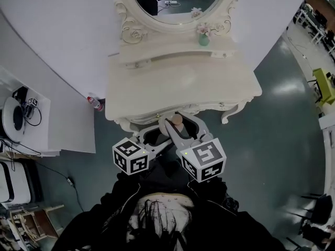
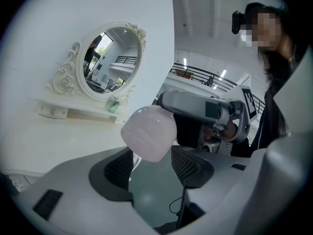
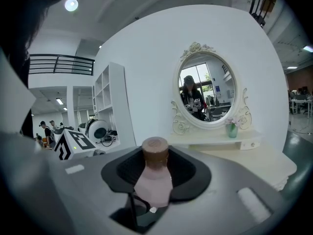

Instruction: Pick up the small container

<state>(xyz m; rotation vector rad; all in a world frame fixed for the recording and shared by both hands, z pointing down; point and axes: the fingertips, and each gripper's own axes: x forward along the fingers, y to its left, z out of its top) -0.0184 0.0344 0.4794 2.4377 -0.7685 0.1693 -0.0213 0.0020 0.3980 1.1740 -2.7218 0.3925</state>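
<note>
We see the right gripper [image 3: 156,167] with jaws pinching the small container [image 1: 177,120] (pink, brown cap) near the table [image 1: 157,82]; the left gripper [image 2: 152,163] has jaws spread

- Bench [image 1: 157,85]: centre of scene, against the far wall.
- Raised shelf [image 1: 167,50]: along the bench's far edge.
- Mirror [image 1: 178,1]: upright behind the shelf, centred.
- Vase [image 1: 203,37]: on the shelf, right of centre, just before the mirror's frame.
- Small container [image 1: 177,120]: at the middle of the bench's near edge, between the jaws of the right hand-held gripper [image 1: 183,125], cap end far.
- Left hand-held gripper [image 1: 154,136]: just left of the right one and slightly nearer, jaws beside the container's near end, apart from it.
- Can [image 1: 95,104]: on the floor, at the bench's left end.
- Side bench [image 1: 36,129]: well left of the bench, carrying a round device [image 1: 13,116].
</note>
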